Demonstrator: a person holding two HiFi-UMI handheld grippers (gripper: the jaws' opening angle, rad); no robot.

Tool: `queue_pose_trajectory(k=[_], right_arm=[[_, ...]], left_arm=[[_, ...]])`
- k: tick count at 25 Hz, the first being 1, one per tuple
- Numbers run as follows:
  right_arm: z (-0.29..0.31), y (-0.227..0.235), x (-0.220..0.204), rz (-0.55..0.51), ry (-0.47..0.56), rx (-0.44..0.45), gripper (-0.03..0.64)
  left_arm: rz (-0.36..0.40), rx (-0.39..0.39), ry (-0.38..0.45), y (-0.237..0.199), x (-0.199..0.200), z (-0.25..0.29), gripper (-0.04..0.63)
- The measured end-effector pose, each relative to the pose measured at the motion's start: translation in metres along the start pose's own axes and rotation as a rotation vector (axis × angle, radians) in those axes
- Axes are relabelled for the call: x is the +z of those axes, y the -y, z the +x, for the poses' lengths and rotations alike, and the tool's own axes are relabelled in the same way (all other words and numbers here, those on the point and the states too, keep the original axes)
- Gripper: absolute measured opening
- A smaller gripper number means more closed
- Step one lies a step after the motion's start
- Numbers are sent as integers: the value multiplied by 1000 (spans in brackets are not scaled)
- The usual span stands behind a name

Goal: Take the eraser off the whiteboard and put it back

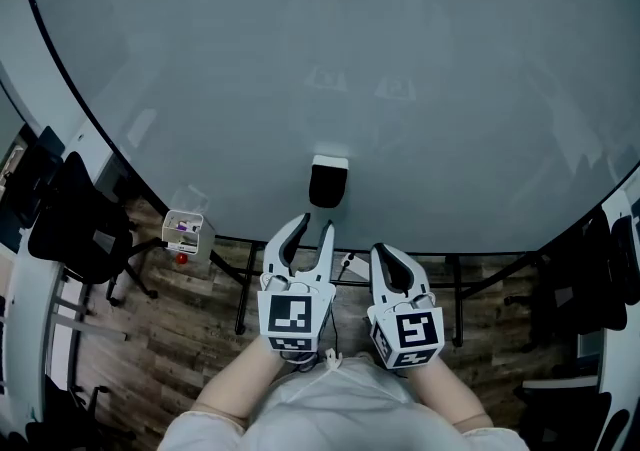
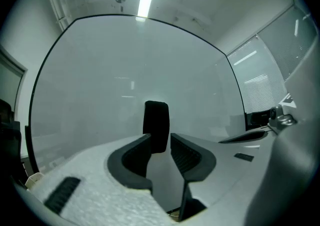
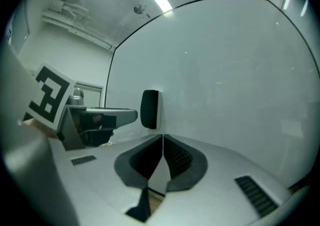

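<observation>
Right gripper view shows left tool (image 3: 131, 116), jaws apart, just short of eraser (image 3: 150, 109); right tool (image 3: 163, 142) closed

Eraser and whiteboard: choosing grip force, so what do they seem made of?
Eraser: matte black body, probably plastic or foam; white layer, maybe felt, against the whiteboard. The whiteboard looks smooth, glossy, likely glass or coated steel: faint reflections show.

We are in an office or meeting room. We face a large whiteboard (image 1: 420, 69). Black swivel chairs (image 1: 78, 231) stand on wood flooring (image 1: 185, 334).
</observation>
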State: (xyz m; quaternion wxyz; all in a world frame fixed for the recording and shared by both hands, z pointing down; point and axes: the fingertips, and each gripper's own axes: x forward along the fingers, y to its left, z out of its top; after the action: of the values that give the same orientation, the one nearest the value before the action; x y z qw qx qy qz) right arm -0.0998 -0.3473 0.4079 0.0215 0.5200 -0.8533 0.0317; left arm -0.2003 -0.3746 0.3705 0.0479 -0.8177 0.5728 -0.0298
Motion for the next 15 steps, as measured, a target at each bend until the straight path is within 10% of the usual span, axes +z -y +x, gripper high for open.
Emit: queue_pose_trajectory(k=[5, 15], right_arm=[[-5, -14, 2, 12, 23, 5, 28], [-13, -40, -8, -1, 6, 6, 28]], left_arm=[[-1, 11, -21, -4, -20, -26, 33], [-56, -76, -102, 3, -56, -57, 18]])
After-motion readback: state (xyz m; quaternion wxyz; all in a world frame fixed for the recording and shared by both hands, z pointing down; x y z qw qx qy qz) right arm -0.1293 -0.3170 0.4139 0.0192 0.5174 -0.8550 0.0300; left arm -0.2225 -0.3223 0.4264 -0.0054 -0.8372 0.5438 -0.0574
